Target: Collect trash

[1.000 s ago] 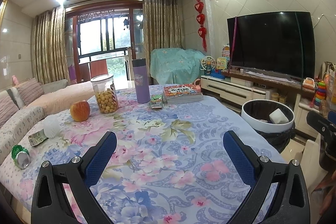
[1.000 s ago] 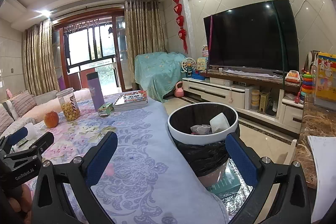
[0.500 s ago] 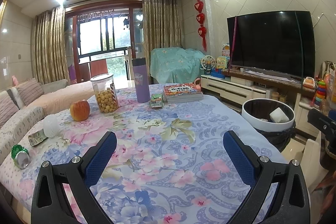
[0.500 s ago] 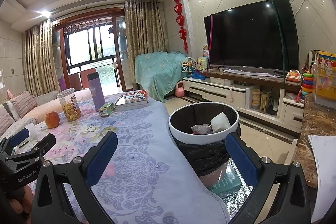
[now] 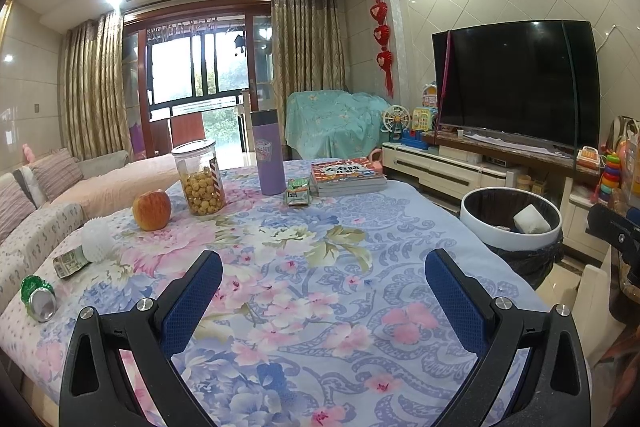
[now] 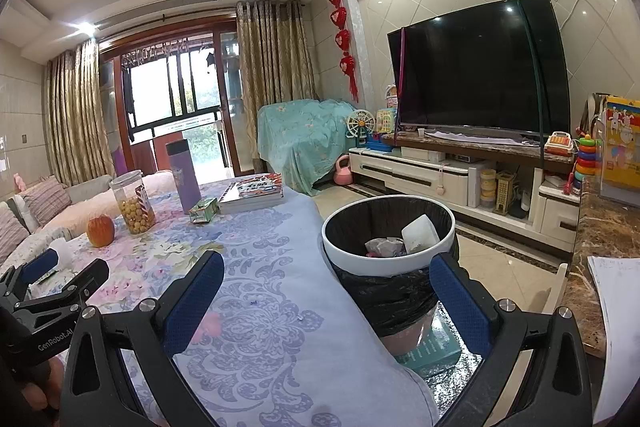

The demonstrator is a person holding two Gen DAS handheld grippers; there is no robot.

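A white-rimmed trash bin (image 6: 388, 259) with a black liner stands on the floor right of the table; it holds a white cup (image 6: 418, 233) and crumpled wrappers. It also shows in the left wrist view (image 5: 510, 243). On the table's left edge lie a crushed green can (image 5: 38, 297), a flattened wrapper (image 5: 70, 263) and a white foam net (image 5: 96, 235). A small green carton (image 5: 298, 191) lies by the books. My left gripper (image 5: 323, 287) is open and empty over the table's near part. My right gripper (image 6: 326, 289) is open and empty, near the bin.
The floral-cloth table (image 5: 320, 247) also carries an apple (image 5: 152, 209), a snack jar (image 5: 200, 179), a purple flask (image 5: 268, 157) and stacked books (image 5: 346, 175). A sofa (image 5: 36, 195) runs along the left. A TV cabinet (image 6: 460, 175) and a marble counter (image 6: 600, 267) stand on the right.
Both grippers have stayed open and drifted only slightly; the bin sits a touch lower and further right in the right wrist view.
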